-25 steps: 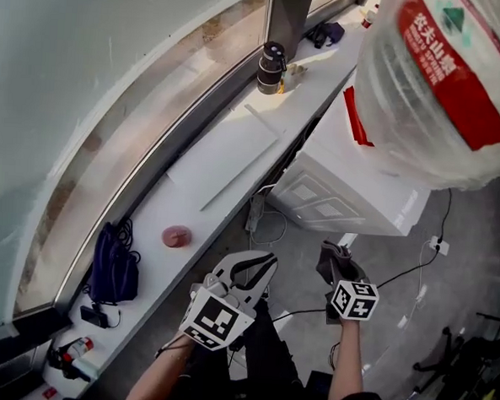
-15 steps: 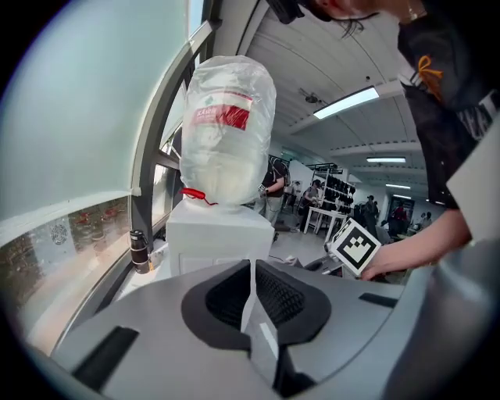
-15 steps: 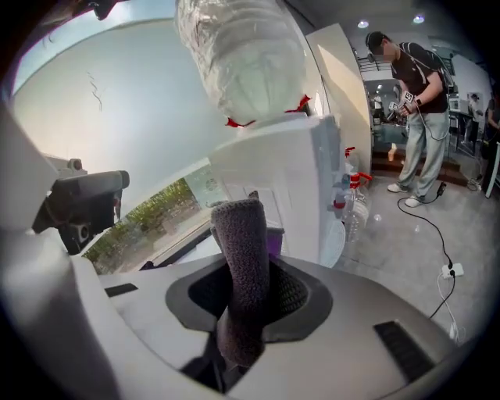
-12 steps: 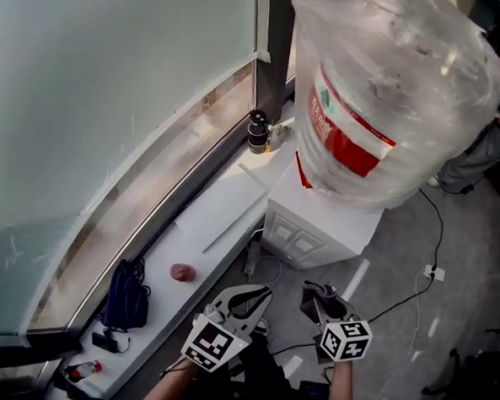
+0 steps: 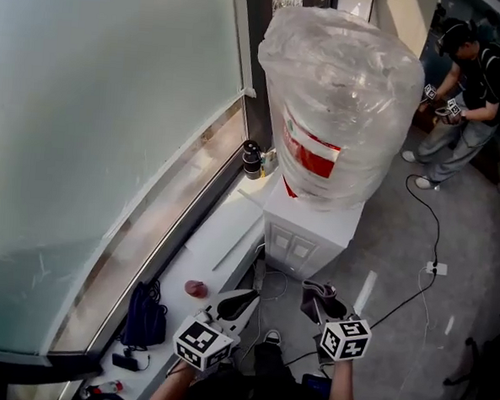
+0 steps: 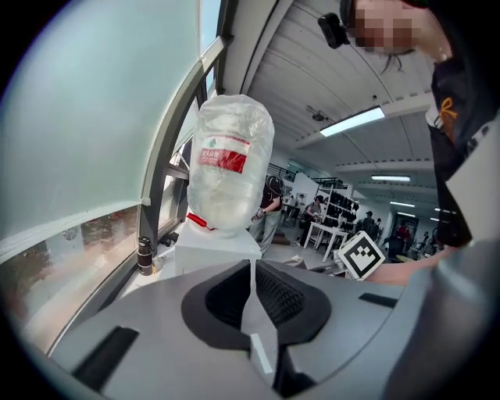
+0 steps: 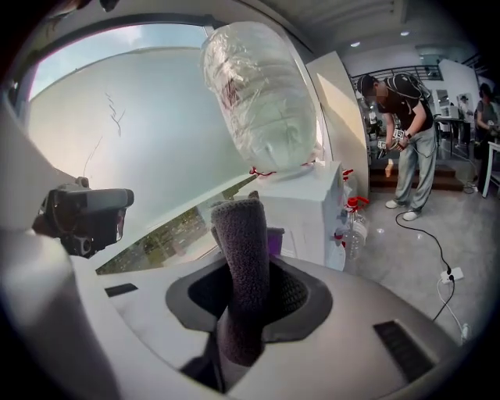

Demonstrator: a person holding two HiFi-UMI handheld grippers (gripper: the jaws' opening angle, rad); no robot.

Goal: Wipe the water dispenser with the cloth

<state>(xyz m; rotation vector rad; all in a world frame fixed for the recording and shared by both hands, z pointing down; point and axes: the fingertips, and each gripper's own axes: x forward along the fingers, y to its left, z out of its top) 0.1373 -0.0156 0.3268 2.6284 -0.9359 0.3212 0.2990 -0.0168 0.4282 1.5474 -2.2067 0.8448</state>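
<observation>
Here the right hand-held gripper (image 5: 318,295) clamps the grey cloth (image 7: 241,266); the left hand-held gripper (image 5: 242,303) has its jaws together. Well ahead, the white water dispenser (image 5: 309,234) stands on the floor (image 5: 399,246) against the window ledge's (image 5: 222,235) edge, carrying a plastic-wrapped bottle (image 5: 341,91), fill unclear.

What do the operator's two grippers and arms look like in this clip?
Both the left gripper and right gripper are pale grey plastic shells with black ribbed pads inside the jaws. Each carries a white cube printed with black square markers. The forearms are bare; no sleeves show.
</observation>
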